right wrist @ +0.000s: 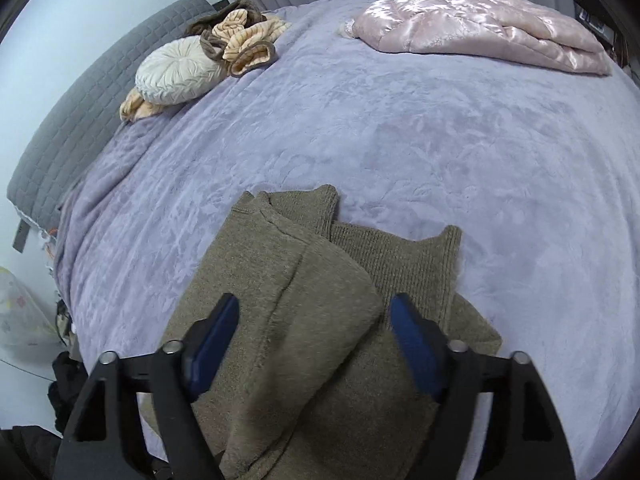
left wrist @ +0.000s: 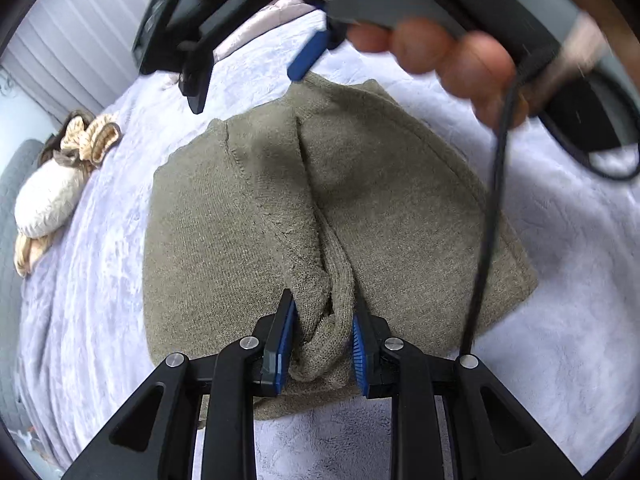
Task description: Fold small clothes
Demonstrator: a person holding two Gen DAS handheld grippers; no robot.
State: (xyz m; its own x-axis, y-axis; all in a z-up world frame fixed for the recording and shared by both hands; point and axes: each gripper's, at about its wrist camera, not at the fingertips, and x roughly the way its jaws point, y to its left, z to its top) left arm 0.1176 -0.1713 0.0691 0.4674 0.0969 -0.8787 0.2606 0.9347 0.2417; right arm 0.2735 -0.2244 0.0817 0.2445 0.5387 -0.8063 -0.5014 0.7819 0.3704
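An olive-brown knit sweater (left wrist: 248,216) lies partly folded on a lilac bedspread (left wrist: 100,280). My left gripper (left wrist: 322,328) is shut on a bunched fold of the sweater at its near edge. My right gripper (right wrist: 314,340) is open, its blue pads (right wrist: 216,336) spread to either side of a folded-over part of the sweater (right wrist: 304,312), just above it. In the left wrist view the right gripper (left wrist: 244,80) shows at the top, open, over the sweater's far edge, with the person's hand (left wrist: 440,52) on its handle.
A round cream cushion (right wrist: 176,72) and striped peach-and-brown clothes (right wrist: 244,36) lie at the far left by a grey quilted headboard (right wrist: 80,100). A pink satin quilted jacket (right wrist: 480,20) lies at the far right. A black cable (left wrist: 488,208) hangs over the sweater's right side.
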